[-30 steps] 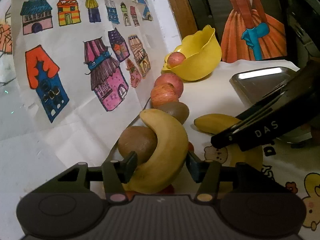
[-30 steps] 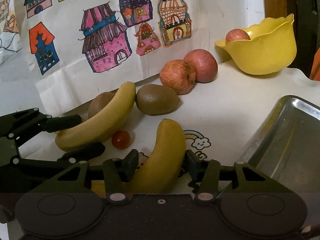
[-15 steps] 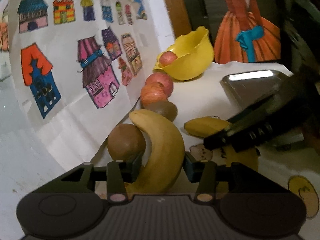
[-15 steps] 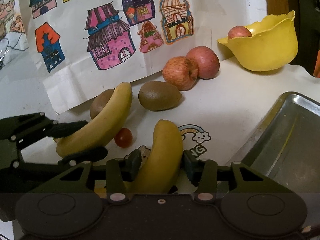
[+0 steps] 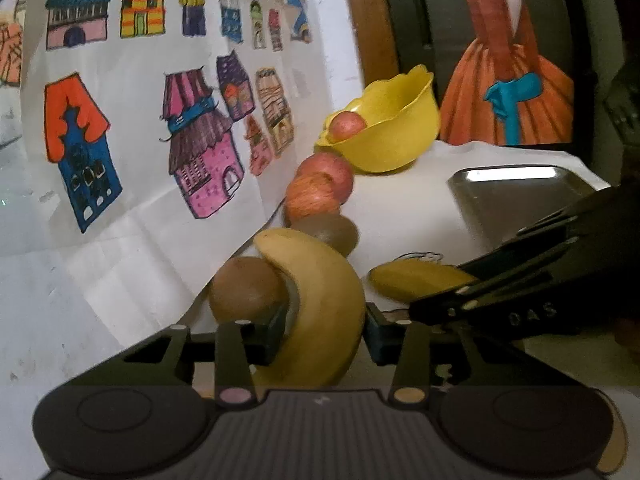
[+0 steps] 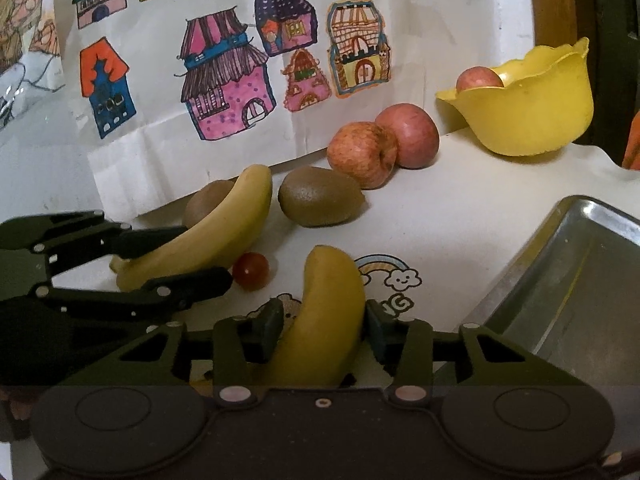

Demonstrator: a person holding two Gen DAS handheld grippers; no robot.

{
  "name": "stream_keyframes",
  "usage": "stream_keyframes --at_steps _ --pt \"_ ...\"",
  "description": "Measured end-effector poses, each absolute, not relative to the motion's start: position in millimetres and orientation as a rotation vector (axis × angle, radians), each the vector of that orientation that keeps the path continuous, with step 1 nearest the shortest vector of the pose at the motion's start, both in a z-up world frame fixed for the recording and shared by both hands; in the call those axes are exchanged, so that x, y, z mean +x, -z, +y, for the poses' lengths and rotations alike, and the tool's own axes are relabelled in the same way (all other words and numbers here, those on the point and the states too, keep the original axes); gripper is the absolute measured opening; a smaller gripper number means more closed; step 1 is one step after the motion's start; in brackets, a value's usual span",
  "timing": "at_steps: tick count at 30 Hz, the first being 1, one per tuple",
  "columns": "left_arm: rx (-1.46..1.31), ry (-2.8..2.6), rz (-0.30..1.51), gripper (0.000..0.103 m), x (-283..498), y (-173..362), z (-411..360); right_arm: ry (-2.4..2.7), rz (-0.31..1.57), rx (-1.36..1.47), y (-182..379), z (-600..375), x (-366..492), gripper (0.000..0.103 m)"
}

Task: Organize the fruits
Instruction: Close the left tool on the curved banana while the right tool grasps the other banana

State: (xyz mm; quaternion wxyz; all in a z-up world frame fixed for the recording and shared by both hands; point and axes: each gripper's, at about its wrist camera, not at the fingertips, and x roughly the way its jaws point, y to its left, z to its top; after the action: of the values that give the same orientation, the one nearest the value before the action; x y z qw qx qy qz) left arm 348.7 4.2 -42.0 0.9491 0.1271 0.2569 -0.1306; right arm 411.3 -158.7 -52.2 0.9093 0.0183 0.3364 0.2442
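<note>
My left gripper (image 5: pixel 325 330) is shut on a curved yellow banana (image 5: pixel 320 296), with both pads against its sides. A brown kiwi (image 5: pixel 246 290) touches that banana on the left. My right gripper (image 6: pixel 324 326) is shut on a second banana (image 6: pixel 326 312), which points away over the rainbow print. In the right wrist view the left gripper (image 6: pixel 200 258) clasps the first banana (image 6: pixel 228 220) at its near end. A cherry tomato (image 6: pixel 251 270) lies between the two bananas. The metal tray (image 6: pixel 572 280) sits at the right.
Another kiwi (image 6: pixel 320 202) and two red apples (image 6: pixel 362 152) line up along the paper backdrop of drawn houses. A yellow bowl (image 6: pixel 532 116) holding one apple (image 6: pixel 478 79) stands at the back right. The white printed cloth (image 6: pixel 432 216) covers the table.
Both grippers' fingers have narrowed until they press on their bananas. Both wrist views have shifted slightly, and the fruit on the table has stayed put.
</note>
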Motion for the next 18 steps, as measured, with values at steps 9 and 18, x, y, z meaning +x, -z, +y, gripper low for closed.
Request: stream_keyframes --at_steps 9,18 --pt "0.244 0.326 0.529 0.039 309.7 40.8 0.0 -0.521 0.725 0.101 50.7 -175.5 378.4 0.037" --pt "0.22 0.368 0.544 0.038 262.6 42.3 -8.6 -0.566 0.71 0.057 40.2 -200.3 316.5 0.037"
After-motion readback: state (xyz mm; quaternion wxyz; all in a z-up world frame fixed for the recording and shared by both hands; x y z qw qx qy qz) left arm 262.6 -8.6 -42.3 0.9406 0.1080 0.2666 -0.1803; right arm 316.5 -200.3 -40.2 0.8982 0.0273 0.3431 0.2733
